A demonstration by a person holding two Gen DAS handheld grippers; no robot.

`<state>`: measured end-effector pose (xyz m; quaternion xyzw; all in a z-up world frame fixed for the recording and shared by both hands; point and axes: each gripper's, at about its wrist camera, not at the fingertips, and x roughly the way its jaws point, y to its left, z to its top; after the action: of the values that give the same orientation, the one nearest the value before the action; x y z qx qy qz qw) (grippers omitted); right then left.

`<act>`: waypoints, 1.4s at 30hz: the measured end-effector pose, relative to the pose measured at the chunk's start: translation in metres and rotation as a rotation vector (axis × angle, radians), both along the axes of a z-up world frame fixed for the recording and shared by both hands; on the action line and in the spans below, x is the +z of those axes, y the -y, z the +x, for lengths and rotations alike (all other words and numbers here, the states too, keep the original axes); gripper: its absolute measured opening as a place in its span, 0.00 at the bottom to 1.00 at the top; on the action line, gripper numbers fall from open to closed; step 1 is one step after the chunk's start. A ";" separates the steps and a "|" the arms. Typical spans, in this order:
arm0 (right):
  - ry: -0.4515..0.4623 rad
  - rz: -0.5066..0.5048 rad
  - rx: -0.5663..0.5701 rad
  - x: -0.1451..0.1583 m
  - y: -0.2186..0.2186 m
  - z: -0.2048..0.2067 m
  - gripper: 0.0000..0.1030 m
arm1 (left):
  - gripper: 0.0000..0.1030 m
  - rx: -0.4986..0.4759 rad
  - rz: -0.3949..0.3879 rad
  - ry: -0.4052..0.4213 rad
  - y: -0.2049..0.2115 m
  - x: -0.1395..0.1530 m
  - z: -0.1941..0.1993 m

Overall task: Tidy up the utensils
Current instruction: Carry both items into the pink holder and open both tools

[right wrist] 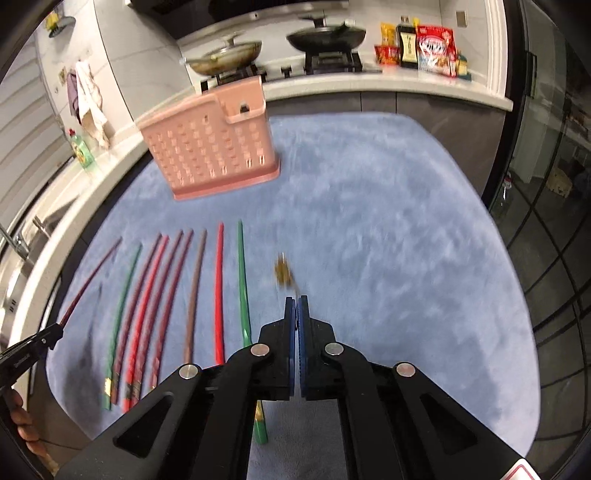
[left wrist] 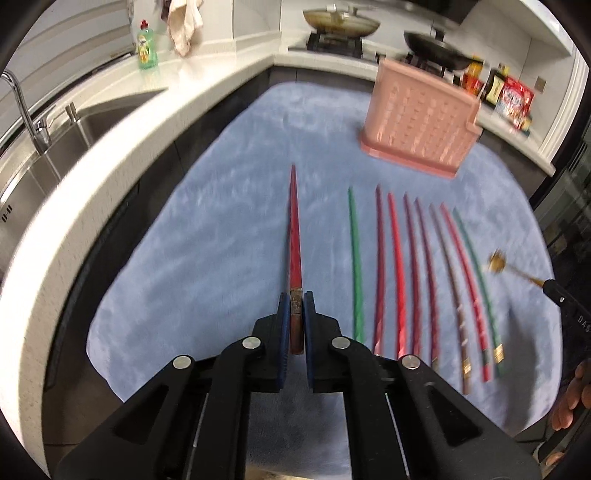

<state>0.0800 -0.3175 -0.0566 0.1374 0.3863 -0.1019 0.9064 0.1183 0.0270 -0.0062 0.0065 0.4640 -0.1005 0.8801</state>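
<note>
My left gripper (left wrist: pixel 295 295) is shut on a red chopstick (left wrist: pixel 294 229) and holds it above the blue mat, tip pointing away; it also shows at the left of the right wrist view (right wrist: pixel 90 280). My right gripper (right wrist: pixel 296 299) is shut on a small gold spoon (right wrist: pixel 283 272), whose bowl sticks out past the fingertips; it also shows at the right of the left wrist view (left wrist: pixel 498 261). Several chopsticks, green, purple, red and brown (left wrist: pixel 395 266) (right wrist: pixel 192 291), lie in a row on the mat. A pink perforated utensil holder (left wrist: pixel 419 120) (right wrist: pixel 212 147) stands at the far side.
The blue mat (right wrist: pixel 388 221) covers a table beside a white counter (left wrist: pixel 110 155) with a steel sink (left wrist: pixel 40 147) and a green soap bottle (left wrist: pixel 147 46). Pans (right wrist: pixel 325 35) sit on the stove behind, with food packets (right wrist: pixel 432 46) to the right.
</note>
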 end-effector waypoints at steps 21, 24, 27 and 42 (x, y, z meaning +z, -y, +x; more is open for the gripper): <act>0.221 -0.031 0.026 0.110 0.024 0.066 0.02 | 0.07 -0.017 -0.018 0.330 0.028 0.159 0.103; 0.248 -0.024 0.031 0.125 0.027 0.082 0.02 | 0.07 -0.030 -0.036 0.368 0.038 0.183 0.116; 0.275 -0.020 0.028 0.140 0.032 0.100 0.02 | 0.07 -0.048 -0.071 0.410 0.048 0.211 0.126; 0.266 -0.027 -0.003 0.147 0.049 0.210 0.02 | 0.07 -0.126 -0.237 0.503 0.114 0.276 0.181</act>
<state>0.2900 -0.3664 0.0905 0.1381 0.2612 -0.0895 0.9511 0.2994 -0.0868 0.2699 -0.0429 0.2150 -0.2038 0.9541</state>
